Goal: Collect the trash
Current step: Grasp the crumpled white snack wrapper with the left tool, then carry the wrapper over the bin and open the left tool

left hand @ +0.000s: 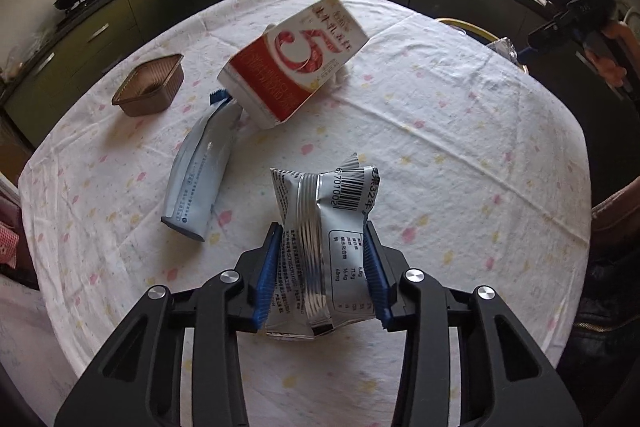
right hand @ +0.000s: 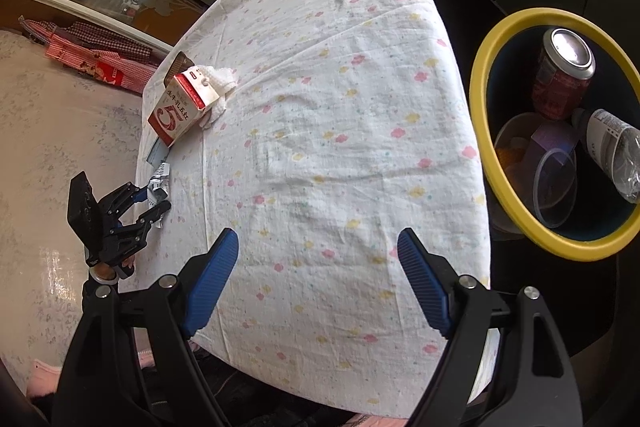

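Left gripper clamped on a crumpled silver snack wrapper, blue pads pressing both sides, over the tablecloth. Right gripper wide apart, nothing between the fingers, above the cloth's near edge. Just beyond the wrapper: white pouch, red-and-white milk carton, brown tray. Yellow-rimmed bin beside the table holds a can, bottle, clear cups.

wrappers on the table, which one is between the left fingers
The crumpled silver foil wrapper with the barcode, nearest the camera, sits between the left gripper's blue fingers. The pale blue-white pouch lies flat, untouched, beside the milk carton.
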The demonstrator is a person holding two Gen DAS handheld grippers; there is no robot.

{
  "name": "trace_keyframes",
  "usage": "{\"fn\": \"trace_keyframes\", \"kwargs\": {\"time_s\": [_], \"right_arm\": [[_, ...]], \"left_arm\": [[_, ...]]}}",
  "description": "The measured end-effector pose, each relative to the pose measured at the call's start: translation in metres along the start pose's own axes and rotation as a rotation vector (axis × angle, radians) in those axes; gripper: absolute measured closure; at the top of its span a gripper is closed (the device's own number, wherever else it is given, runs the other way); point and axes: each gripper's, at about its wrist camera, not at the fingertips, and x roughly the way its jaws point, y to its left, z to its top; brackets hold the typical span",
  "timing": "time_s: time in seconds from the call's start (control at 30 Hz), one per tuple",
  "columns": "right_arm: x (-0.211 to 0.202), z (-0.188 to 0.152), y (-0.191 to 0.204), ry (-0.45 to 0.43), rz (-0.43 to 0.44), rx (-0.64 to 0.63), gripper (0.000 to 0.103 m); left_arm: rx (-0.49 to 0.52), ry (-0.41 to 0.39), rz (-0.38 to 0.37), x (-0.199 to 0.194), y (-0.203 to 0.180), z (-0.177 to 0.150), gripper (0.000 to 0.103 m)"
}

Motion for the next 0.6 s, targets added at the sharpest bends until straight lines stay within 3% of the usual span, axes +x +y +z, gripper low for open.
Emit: {"fn": "trace_keyframes", "kwargs": {"time_s": [0.17, 0.3, 0.6], "right_arm": [[-0.006, -0.003, -0.008, -0.030, -0.025, 0.000, 0.026], [-0.014, -0.007, -0.024, -0.054, -0.039, 0.022, 0.026], [-0.054, -0.024, -0.080, -0.159, -0.113, 0.103, 0.026]], "left_arm": [[0.037, -0.044, 0.007, -0.019, -0.030, 0.016, 0.063], [0.085, -0.078, -0.031, -0.029, -0.065, 0.043, 0.063], [0.236, -0.128, -0.170, -0.012, -0.151, 0.133, 0.063]]}}
